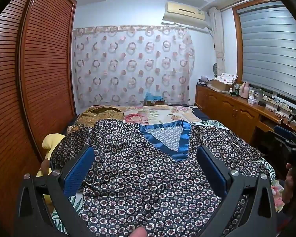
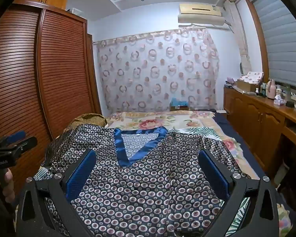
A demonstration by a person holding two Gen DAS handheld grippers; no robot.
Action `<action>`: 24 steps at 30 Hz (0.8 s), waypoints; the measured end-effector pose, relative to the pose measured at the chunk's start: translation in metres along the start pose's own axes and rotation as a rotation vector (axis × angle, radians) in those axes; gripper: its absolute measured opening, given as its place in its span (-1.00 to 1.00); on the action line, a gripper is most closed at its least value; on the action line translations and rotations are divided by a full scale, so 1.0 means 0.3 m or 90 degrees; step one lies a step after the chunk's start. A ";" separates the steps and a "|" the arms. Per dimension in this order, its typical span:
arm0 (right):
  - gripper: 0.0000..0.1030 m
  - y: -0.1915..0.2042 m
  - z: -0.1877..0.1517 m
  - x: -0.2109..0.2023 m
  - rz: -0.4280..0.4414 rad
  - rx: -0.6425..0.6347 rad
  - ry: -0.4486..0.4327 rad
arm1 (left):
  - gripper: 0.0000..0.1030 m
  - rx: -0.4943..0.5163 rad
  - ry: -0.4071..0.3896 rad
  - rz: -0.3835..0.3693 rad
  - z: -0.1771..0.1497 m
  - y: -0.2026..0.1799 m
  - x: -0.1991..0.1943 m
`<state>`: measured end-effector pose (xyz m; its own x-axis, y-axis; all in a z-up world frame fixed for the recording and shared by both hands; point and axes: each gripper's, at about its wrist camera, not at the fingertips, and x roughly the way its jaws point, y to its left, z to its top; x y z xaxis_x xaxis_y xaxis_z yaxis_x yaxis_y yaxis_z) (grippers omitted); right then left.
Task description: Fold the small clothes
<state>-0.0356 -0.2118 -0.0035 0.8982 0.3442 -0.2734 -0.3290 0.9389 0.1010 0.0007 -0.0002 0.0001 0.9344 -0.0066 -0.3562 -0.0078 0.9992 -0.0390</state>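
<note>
A dark satin top (image 1: 144,169) with a ring-and-flower print and a blue V-neck trim (image 1: 167,138) lies spread front-up on the bed. My left gripper (image 1: 146,158) hovers over its chest, jaws wide open, blue pads (image 1: 78,169) apart with nothing between them. In the right wrist view the same top (image 2: 148,181) fills the foreground, its blue neckline (image 2: 136,144) pointing toward me. My right gripper (image 2: 146,164) is also open above the cloth, touching nothing. The left gripper shows at the left edge (image 2: 11,142), held by a hand; the right gripper shows at the right edge (image 1: 292,150).
The bed carries a floral quilt (image 2: 157,120), a gold-brown pillow (image 1: 98,114) and a yellow item (image 1: 51,144) at the left. A slatted wooden wardrobe (image 1: 39,69) stands left. A wooden cabinet (image 2: 262,114) with bottles and boxes runs under the window on the right.
</note>
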 end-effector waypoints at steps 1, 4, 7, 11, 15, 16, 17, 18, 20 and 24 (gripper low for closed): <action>1.00 0.002 -0.001 0.002 0.001 -0.001 0.001 | 1.00 0.002 0.001 0.000 0.001 0.000 0.001; 1.00 0.011 -0.002 0.010 0.003 -0.004 0.003 | 1.00 0.005 0.003 -0.002 0.004 0.004 0.007; 1.00 -0.007 0.010 0.000 0.002 -0.003 0.002 | 1.00 0.006 0.004 0.000 -0.015 0.009 0.014; 1.00 -0.002 0.006 0.004 0.003 -0.005 -0.002 | 1.00 0.005 0.001 0.005 -0.017 -0.001 0.007; 1.00 0.001 0.001 0.006 0.002 -0.008 -0.006 | 1.00 0.005 0.003 0.005 -0.021 0.000 0.007; 1.00 0.000 0.001 0.006 0.002 -0.008 -0.006 | 1.00 0.004 0.004 0.005 -0.017 0.006 0.005; 1.00 0.001 0.002 0.007 0.001 -0.008 -0.006 | 1.00 0.005 0.004 0.004 -0.017 0.007 0.005; 1.00 0.002 0.002 0.006 0.002 -0.008 -0.006 | 1.00 0.005 0.005 0.004 -0.017 0.006 0.008; 1.00 0.002 0.002 0.005 0.002 -0.009 -0.006 | 1.00 0.004 0.004 0.004 -0.019 0.006 0.007; 1.00 0.003 0.002 0.006 0.002 -0.009 -0.007 | 1.00 0.006 0.005 0.005 -0.016 0.002 0.009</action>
<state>-0.0341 -0.2102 -0.0032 0.9005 0.3466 -0.2625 -0.3351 0.9380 0.0888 0.0016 0.0001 -0.0055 0.9317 0.0010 -0.3632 -0.0120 0.9995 -0.0281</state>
